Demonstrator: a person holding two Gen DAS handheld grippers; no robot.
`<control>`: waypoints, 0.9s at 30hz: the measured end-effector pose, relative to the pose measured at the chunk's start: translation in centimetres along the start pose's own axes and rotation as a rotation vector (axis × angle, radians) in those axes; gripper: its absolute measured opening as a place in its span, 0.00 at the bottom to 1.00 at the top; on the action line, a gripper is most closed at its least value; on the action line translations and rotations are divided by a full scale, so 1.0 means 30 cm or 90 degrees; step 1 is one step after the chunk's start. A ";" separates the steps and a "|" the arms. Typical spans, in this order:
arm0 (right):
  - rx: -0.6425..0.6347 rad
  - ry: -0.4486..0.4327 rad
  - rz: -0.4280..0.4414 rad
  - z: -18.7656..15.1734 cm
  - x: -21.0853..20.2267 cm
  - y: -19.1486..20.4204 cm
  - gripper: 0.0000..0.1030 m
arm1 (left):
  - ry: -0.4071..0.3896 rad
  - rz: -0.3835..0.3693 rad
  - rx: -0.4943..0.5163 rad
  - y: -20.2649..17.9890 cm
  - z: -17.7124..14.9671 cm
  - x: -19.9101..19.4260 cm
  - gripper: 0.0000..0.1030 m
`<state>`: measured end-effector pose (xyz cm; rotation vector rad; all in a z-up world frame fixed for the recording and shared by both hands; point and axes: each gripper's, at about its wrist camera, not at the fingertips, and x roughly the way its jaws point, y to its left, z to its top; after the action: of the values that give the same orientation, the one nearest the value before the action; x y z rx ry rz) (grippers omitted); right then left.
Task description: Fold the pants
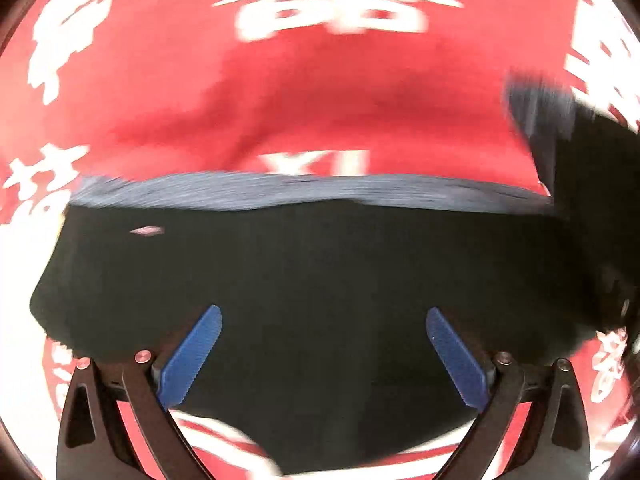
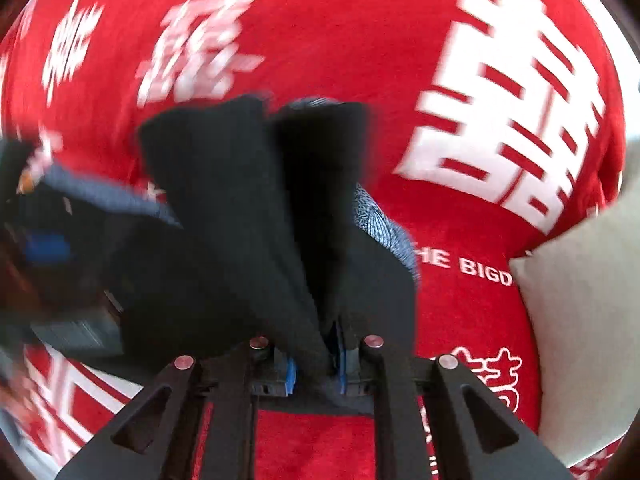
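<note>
Left hand-held gripper (image 1: 324, 354): I see it spread wide over the black pants (image 1: 312, 280); grasping nothing
Right hand-held gripper (image 2: 316, 372): clenched on bunched pants (image 2: 240, 208)
Beneath: red blanket (image 2: 340, 40), white characters

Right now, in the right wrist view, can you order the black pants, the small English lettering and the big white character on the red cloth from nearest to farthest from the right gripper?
1. Black pants: clamped between the right gripper's blue pads, bunched just ahead.
2. English lettering: on the red cloth, to the right, beyond the pants' edge.
3. Big white character: upper right, farthest.
</note>
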<state>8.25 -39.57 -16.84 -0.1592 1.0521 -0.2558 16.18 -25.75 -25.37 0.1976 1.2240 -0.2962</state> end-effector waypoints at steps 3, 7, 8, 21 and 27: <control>-0.076 0.038 -0.046 -0.051 0.075 0.165 0.22 | 0.008 0.031 -0.041 0.135 -0.005 0.014 1.00; -0.191 0.046 -0.171 -0.120 0.121 0.331 0.33 | 0.012 0.037 -0.055 0.212 -0.009 0.024 1.00; -0.205 0.041 -0.175 -0.128 0.109 0.347 0.37 | 0.014 0.031 -0.055 0.218 -0.008 0.024 1.00; 0.139 0.061 0.045 -0.087 -0.090 -0.123 0.60 | 0.031 -0.198 0.068 -0.089 0.061 -0.101 1.00; 0.221 0.093 0.082 -0.127 -0.054 -0.218 0.60 | 0.064 -0.267 0.090 -0.205 0.087 -0.060 1.00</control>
<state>3.28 -45.41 -15.70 0.2429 1.1415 -0.3326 15.93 -32.15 -22.75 0.0759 1.3412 -0.7456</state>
